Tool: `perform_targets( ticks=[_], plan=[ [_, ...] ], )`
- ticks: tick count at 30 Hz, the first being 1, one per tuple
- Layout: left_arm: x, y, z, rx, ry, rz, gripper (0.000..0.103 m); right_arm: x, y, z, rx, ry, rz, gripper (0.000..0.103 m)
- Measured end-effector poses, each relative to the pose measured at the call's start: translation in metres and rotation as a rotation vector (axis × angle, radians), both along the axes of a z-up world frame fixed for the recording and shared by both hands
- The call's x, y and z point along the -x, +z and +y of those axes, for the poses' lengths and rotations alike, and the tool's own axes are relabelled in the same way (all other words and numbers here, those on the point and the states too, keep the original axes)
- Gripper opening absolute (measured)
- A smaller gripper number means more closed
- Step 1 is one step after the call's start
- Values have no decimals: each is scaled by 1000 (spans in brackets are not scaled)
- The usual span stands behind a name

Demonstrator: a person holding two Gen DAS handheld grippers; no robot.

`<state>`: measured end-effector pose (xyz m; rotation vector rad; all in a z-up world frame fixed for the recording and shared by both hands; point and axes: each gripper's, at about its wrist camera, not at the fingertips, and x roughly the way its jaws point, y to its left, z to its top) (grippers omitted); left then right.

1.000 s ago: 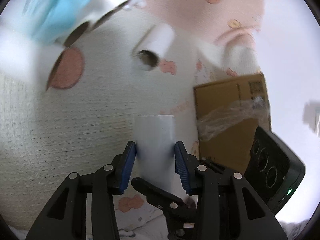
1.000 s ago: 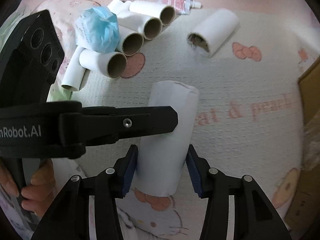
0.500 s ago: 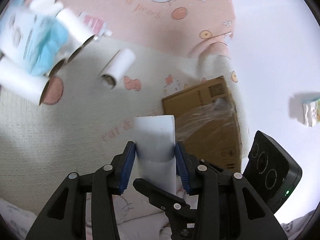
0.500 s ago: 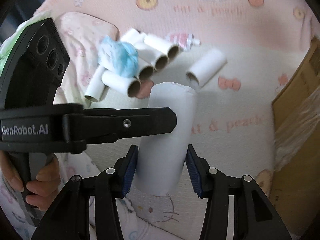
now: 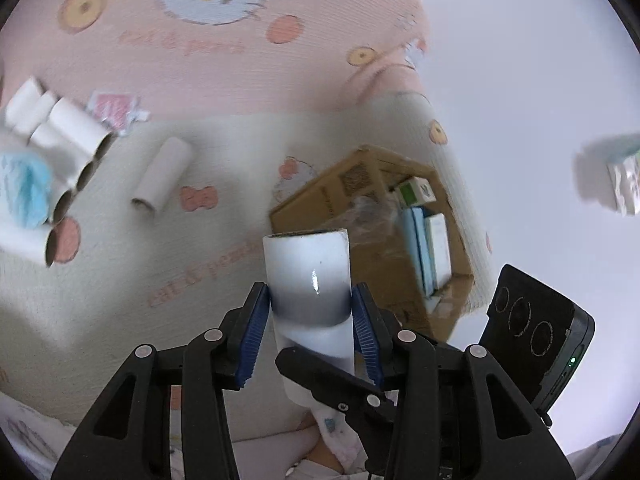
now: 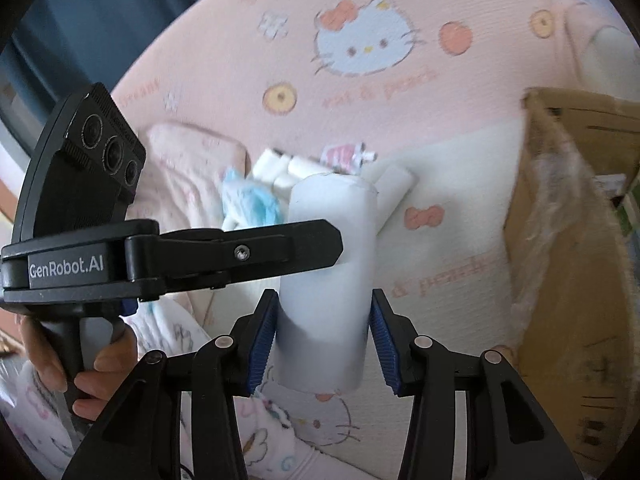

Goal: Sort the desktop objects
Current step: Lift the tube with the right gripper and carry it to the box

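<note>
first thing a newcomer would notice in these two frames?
The big white roll held up mid-frame, with the left tool and right tool both clamped on it. Next, the open cardboard box to its right with small cartons inside, and the heap of empty tubes with a blue pack on the patterned blanket at far left.

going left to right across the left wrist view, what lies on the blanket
blue pack → tube pile → lone tube → held roll → cardboard box

Pink cartoon-cat blanket; dark blue curtain.
</note>
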<state>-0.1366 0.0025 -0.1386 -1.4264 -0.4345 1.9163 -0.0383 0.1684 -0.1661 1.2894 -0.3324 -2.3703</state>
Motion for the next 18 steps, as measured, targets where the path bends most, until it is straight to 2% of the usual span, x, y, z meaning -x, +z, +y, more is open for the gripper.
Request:
perform_targets(
  ticks=[7,12,16,18],
  plan=[
    [-8,27,48,0,-78,42,46,-10,31,38,16,-68,112,42],
    [-10,45,80,18,-130,77,47,-16,48,56,-30,-89,186,42],
    [-13,48,103,26,-185,61,48,-18,58,70,-54,-98,234,42],
    [-17,52,110,17,-183,92,48,-22,65,75,-89,-92,255,42]
  ],
)
